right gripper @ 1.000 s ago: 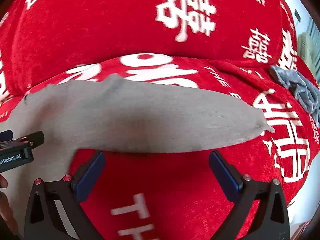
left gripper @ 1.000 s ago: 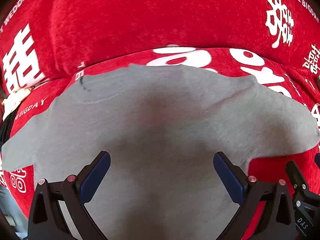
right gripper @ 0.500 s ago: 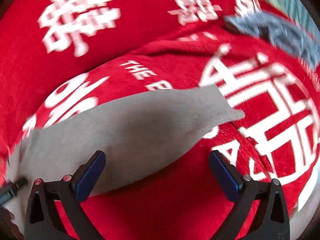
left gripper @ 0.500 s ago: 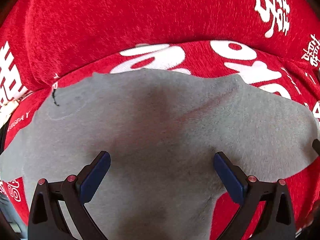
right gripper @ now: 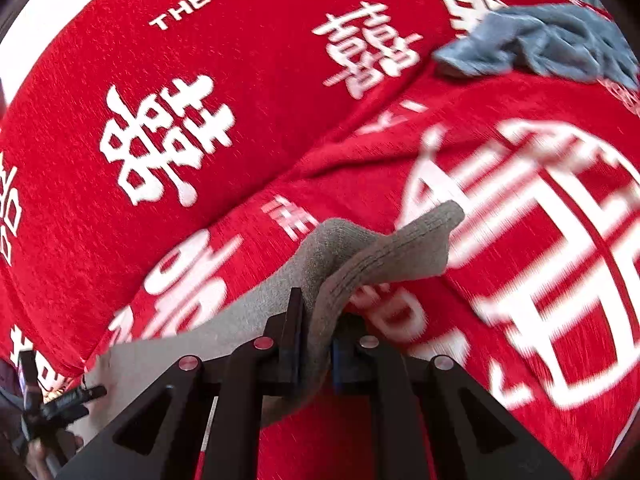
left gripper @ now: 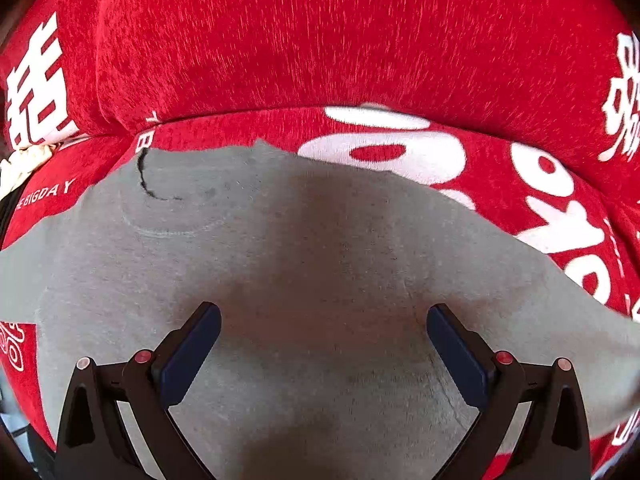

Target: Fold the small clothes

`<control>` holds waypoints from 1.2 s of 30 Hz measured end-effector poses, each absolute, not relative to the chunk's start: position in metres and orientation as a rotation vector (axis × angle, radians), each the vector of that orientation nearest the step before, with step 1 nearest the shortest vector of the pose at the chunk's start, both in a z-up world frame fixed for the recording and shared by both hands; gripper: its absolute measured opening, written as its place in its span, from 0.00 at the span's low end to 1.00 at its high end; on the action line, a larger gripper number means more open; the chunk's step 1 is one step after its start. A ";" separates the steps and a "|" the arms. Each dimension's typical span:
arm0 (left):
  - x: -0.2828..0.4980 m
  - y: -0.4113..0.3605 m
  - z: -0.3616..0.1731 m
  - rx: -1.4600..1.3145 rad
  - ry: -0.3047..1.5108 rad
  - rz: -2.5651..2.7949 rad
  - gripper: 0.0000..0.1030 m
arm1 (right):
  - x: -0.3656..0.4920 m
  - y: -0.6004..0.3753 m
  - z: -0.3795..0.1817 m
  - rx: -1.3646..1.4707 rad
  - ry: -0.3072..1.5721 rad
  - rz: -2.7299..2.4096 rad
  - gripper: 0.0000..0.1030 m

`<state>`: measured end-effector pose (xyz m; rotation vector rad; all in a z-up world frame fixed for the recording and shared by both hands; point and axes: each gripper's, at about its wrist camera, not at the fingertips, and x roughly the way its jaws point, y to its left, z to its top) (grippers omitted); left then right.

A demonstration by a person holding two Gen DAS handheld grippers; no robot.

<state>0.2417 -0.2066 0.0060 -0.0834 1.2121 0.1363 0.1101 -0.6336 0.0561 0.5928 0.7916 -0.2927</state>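
A small grey shirt (left gripper: pixel 280 264) lies flat on a red cover with white lettering (left gripper: pixel 320 48). My left gripper (left gripper: pixel 323 340) is open and hovers over the shirt's middle, empty. In the right wrist view my right gripper (right gripper: pixel 314 320) is shut on the shirt's grey sleeve (right gripper: pixel 384 248) and lifts its bunched end off the cover. The rest of the shirt (right gripper: pixel 224 320) trails off to the lower left. The left gripper (right gripper: pixel 52 404) shows at the left edge of that view.
A crumpled blue-grey cloth (right gripper: pixel 552 44) lies at the back right on the red cover (right gripper: pixel 200 80). A raised cushion ridge of the red cover runs behind the shirt. A cream fringe (left gripper: pixel 24 164) shows at the far left.
My right gripper moved to the sleeve end, closed on it and raised it. My left gripper shifted right over the shirt and stayed open.
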 end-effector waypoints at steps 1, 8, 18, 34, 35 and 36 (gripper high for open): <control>0.243 -0.210 0.002 -0.082 1.222 0.127 1.00 | 0.109 -0.630 0.048 0.579 0.820 -0.296 0.12; 0.245 -0.238 0.001 -0.012 1.205 0.077 1.00 | 0.117 -0.645 0.037 0.636 0.868 -0.285 0.64; 0.237 -0.237 0.005 0.071 1.200 0.062 1.00 | 0.128 -0.627 0.071 0.545 0.827 -0.292 0.14; 0.170 -0.060 0.030 -0.174 1.141 0.155 1.00 | 0.180 -0.327 0.227 0.150 0.675 0.014 0.14; 0.162 -0.034 0.026 -0.187 1.135 0.179 1.00 | 0.182 -0.302 0.229 0.125 0.672 0.037 0.14; 0.153 -0.017 0.026 -0.202 1.133 0.196 1.00 | 0.185 -0.265 0.228 0.087 0.671 0.068 0.13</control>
